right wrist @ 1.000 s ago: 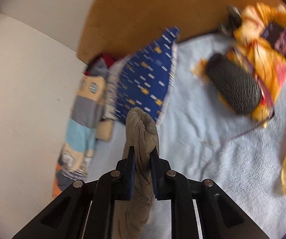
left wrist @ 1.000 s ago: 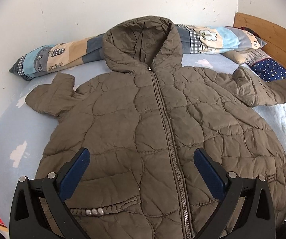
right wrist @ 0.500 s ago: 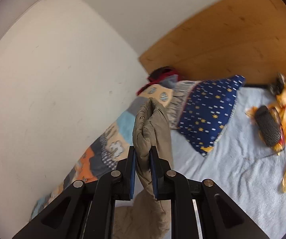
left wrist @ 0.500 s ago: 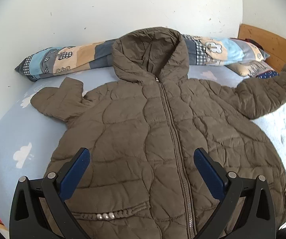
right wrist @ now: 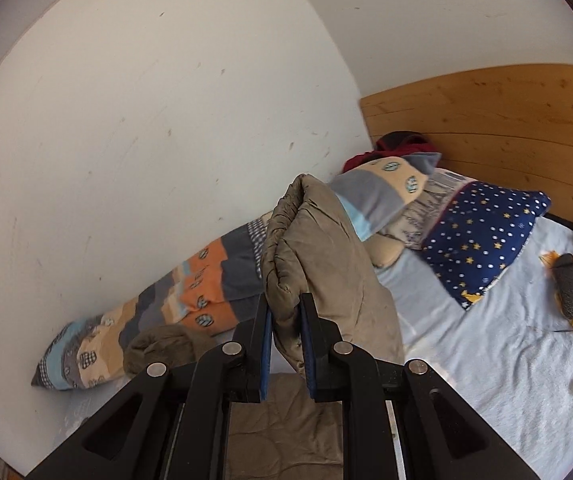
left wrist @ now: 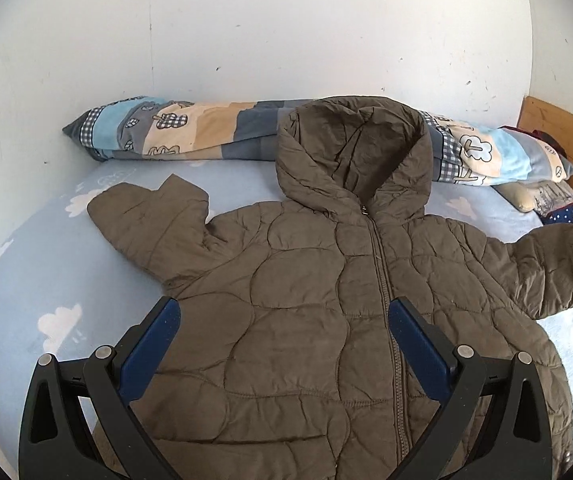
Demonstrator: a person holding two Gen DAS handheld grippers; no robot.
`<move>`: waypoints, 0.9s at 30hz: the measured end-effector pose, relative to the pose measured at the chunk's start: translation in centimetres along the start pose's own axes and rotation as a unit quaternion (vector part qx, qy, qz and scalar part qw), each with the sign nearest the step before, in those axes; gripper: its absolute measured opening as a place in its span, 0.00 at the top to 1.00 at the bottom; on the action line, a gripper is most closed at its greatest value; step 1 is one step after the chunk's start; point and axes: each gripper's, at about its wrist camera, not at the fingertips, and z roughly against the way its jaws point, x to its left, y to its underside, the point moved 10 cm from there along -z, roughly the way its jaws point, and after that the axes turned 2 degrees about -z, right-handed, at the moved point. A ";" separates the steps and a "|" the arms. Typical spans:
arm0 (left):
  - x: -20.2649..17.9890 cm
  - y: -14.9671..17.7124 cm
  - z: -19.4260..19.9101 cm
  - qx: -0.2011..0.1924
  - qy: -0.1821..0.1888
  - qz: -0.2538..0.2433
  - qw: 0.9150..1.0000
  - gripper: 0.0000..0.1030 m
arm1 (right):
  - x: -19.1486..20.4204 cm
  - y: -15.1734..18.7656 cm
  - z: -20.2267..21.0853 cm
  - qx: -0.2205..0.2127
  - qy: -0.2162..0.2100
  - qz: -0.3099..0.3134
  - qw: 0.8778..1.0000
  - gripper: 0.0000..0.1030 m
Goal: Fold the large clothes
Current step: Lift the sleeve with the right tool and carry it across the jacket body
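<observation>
Left wrist view: left tongs (left wrist: 282, 316) wide open, empty, above olive-brown quilted hooded jacket (left wrist: 326, 300) lying zipped, front up, on pale blue cloud-print bed sheet (left wrist: 46, 280). Right wrist view: right tongs (right wrist: 286, 312) clamped on jacket's sleeve cuff (right wrist: 306, 240), raised off bed; patchwork bolster pillow (right wrist: 190, 292) beyond tongs.

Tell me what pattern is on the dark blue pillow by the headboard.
White dots and yellow stars on the navy pillow, clearest in the right wrist view.

— What is the bed (left wrist: 46, 264) covered with?
— A pale blue sheet with white clouds.
— What is laid on it?
— A brown quilted jacket (left wrist: 306, 320) is spread flat; a patchwork bolster (left wrist: 190, 130) is set along the wall, a starry navy pillow (right wrist: 482, 236) near the wooden headboard (right wrist: 486, 120).
</observation>
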 end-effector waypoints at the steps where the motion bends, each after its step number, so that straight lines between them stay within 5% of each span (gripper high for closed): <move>1: 0.1 0.3 0.1 0.000 -0.003 -0.003 1.000 0.00 | 1.1 0.2 -0.3 0.004 -0.003 0.004 1.000 0.86; 11: 3.9 0.5 0.7 0.004 -0.024 0.021 0.999 0.00 | 12.3 4.9 -3.5 0.047 -0.056 0.068 0.995 0.86; 19: 7.5 0.7 0.7 0.014 -0.038 0.056 0.998 0.00 | 19.5 18.0 -9.8 0.150 -0.079 0.138 0.976 0.87; 27: 9.1 0.8 0.8 0.020 -0.044 0.068 0.997 0.00 | 21.9 31.1 -14.9 0.242 -0.074 0.202 0.946 0.87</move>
